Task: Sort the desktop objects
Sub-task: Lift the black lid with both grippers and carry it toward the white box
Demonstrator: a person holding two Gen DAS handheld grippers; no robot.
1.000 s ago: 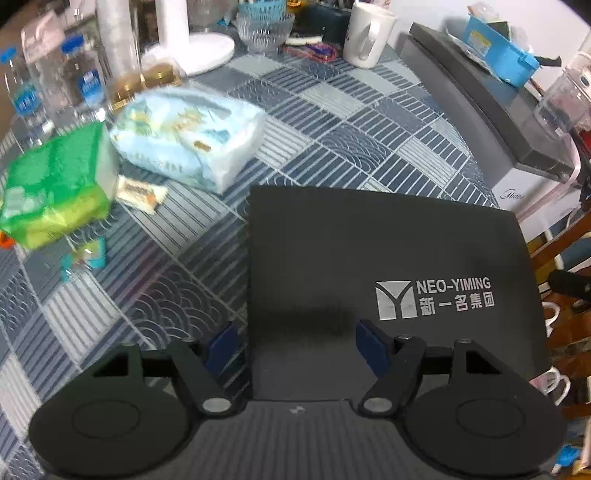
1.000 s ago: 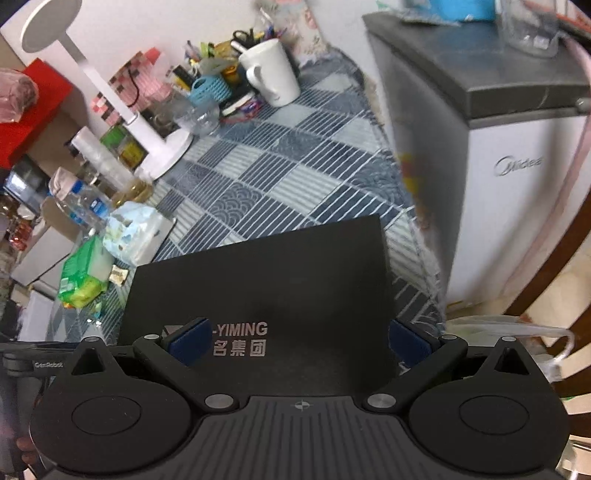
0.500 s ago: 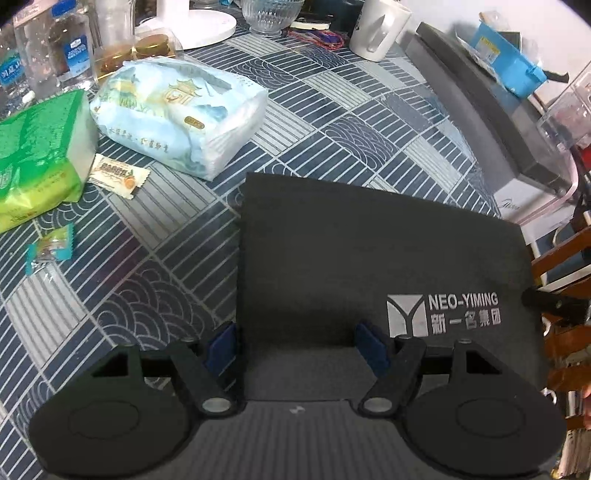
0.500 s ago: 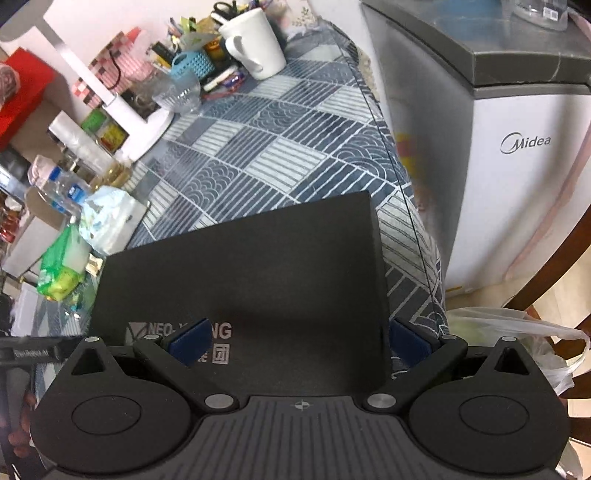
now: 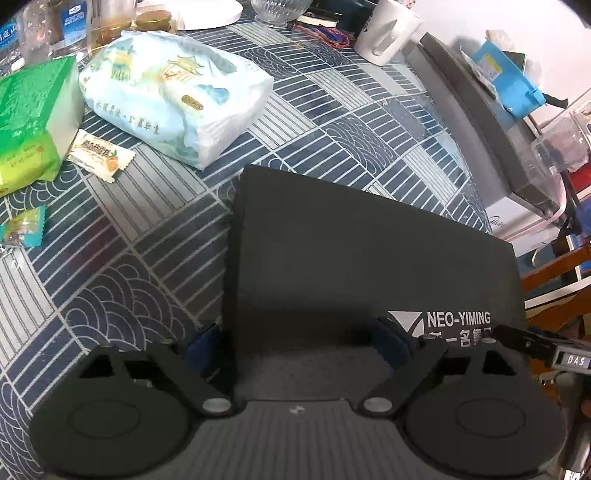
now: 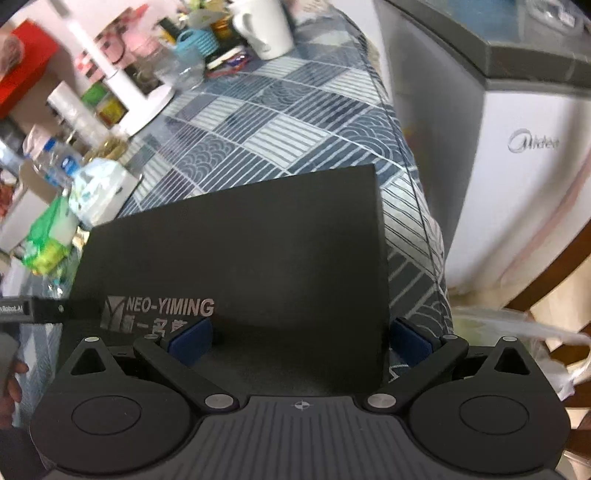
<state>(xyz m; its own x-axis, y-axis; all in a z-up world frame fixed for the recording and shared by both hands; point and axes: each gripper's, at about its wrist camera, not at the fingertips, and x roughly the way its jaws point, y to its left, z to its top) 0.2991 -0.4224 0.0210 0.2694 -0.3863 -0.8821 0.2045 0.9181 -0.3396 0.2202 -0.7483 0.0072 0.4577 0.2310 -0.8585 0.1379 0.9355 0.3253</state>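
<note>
Your left gripper [image 5: 295,341] stands wide open over the near left corner of the black NEO-YIMING box [image 5: 369,251]: one blue pad [image 5: 203,341] sits just off the box's left edge, the other on its lid beside the silver logo. Your right gripper [image 6: 301,338] is spread the same way at the box's near right corner, one pad [image 6: 410,338] just outside the right edge. The box lies flat on the blue patterned tablecloth [image 5: 351,122], near the table's right side. Beyond it lie a pale blue tissue pack [image 5: 173,88], a green pack [image 5: 29,118], a sweet wrapper [image 5: 99,155] and a white mug [image 5: 388,31].
</note>
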